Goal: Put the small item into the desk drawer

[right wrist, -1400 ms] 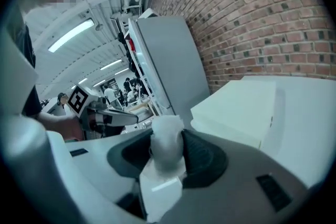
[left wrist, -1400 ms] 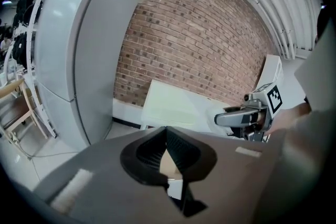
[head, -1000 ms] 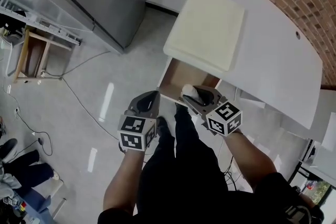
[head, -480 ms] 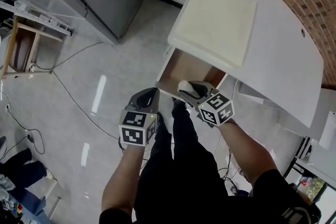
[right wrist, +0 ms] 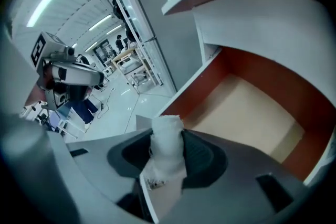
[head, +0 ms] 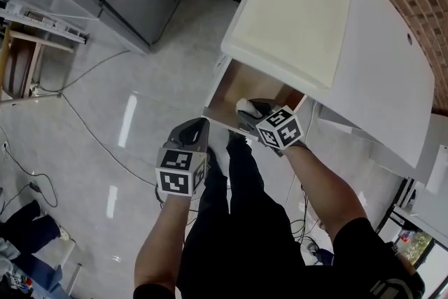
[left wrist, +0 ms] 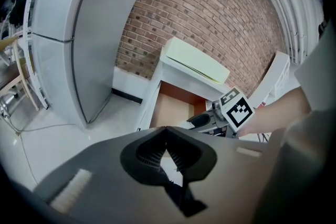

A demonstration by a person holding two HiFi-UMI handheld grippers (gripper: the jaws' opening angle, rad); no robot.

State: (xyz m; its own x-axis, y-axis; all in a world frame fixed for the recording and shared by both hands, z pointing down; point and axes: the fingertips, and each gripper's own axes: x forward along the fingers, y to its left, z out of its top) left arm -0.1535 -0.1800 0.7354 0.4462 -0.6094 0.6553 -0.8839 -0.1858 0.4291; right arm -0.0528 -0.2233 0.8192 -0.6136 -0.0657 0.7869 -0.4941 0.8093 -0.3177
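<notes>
I brought the right gripper (head: 250,114), clamped on the small white item (head: 244,106), down and forward. It went from above the front edge of the open desk drawer (head: 225,89) to over the drawer's inside. Its marker cube tipped further toward the drawer as the gripper pitched down.

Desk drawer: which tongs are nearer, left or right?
Right. The right tongs, gripping the white item, are over the front edge of the drawer; the left tongs hover outside it, above the floor.
</notes>
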